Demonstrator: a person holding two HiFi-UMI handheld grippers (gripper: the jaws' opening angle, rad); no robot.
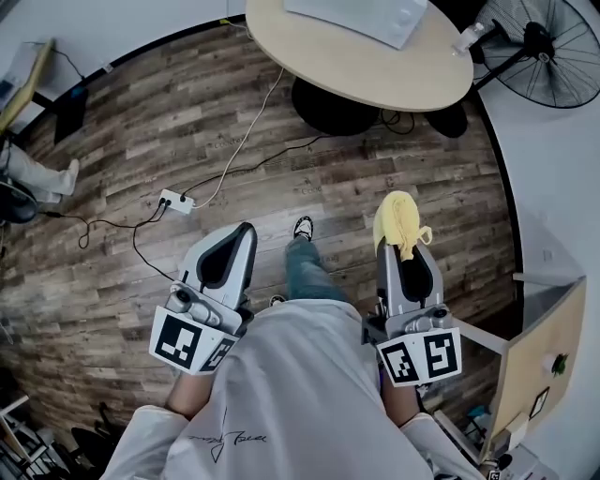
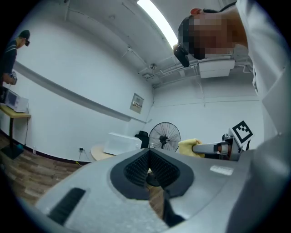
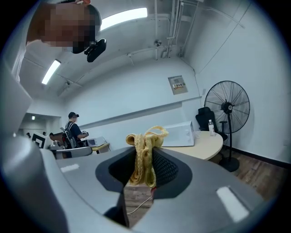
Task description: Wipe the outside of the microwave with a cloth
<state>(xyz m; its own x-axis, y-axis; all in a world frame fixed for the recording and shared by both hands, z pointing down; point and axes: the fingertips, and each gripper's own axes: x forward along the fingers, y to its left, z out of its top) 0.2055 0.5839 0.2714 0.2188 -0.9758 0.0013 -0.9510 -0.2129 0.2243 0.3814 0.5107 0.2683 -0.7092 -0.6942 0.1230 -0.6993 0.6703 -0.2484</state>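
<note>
The left tongs [image 2: 149, 153] are closed, ribbed pads meeting at the tip with nothing between them. The right tongs [image 3: 145, 157] are clamped on a yellow cloth [image 3: 144, 159]. The cloth is bunched into folds that stand up past the tips and hang down between the pads.

In the head view, both tongs are held out in front of the person's body over a wooden floor [image 1: 141, 122], left and right well apart. The cloth shows as a yellow bundle capping the right tips. This view alone shows a white power strip [image 1: 176, 201] lying on the floor with cables running from it.

The white microwave [image 1: 361, 14] sits on a round desk [image 1: 375, 80] at the top of the head view, well apart from both tongs and from the cloth. A clear bottle [image 1: 469, 37] stands at the desk's right edge, and a black standing fan [image 1: 548, 47] is just beyond.

The right gripper view looks across the room. The microwave sits behind the cloth and a little to its right. A second person [image 3: 72, 127] stands far off on the left.

The left gripper view shows the right tongs and cloth off to its right.
</note>
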